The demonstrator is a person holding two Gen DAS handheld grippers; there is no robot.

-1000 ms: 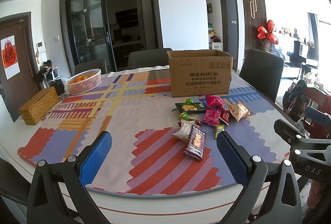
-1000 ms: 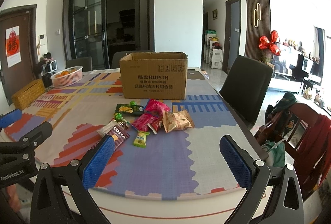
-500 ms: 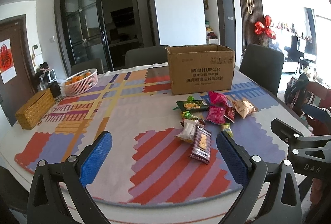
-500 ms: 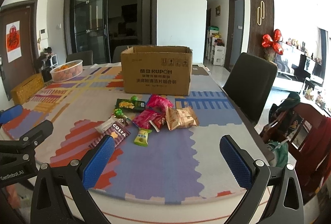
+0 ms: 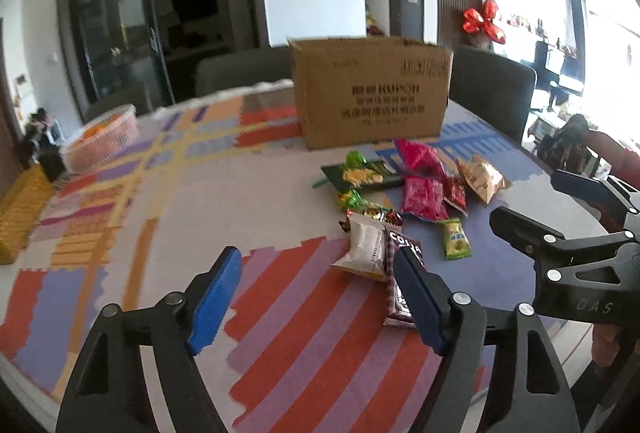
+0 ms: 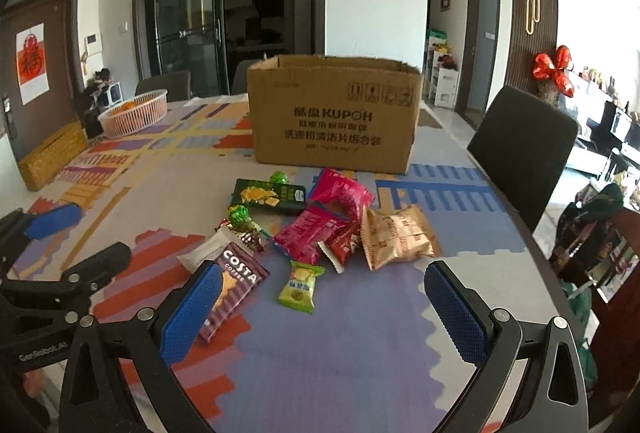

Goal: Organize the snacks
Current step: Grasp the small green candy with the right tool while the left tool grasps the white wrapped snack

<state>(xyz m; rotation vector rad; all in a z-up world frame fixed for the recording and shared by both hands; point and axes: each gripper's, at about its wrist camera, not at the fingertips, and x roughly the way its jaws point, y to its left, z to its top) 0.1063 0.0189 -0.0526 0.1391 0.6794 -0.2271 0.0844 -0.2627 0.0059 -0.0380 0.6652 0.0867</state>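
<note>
A pile of snack packets lies on the patterned tablecloth before an open cardboard box (image 6: 334,117), also in the left wrist view (image 5: 370,93). The pile holds a purple Costa packet (image 6: 234,287) (image 5: 400,273), a white packet (image 5: 364,247), a small green packet (image 6: 300,287) (image 5: 456,243), pink packets (image 6: 312,237), a tan packet (image 6: 396,239) and a dark green box (image 6: 270,195). My left gripper (image 5: 318,301) is open and empty, just left of the Costa packet. My right gripper (image 6: 320,317) is open and empty, just short of the small green packet.
A pink basket of oranges (image 6: 134,111) and a woven tissue box (image 6: 52,155) stand at the table's far left. Dark chairs (image 6: 520,149) stand around the table. The table edge runs close on the right.
Both grippers have moved forward and down toward the snack pile. The left one has swung right and now stands beside the Costa packet. Both stay open.
</note>
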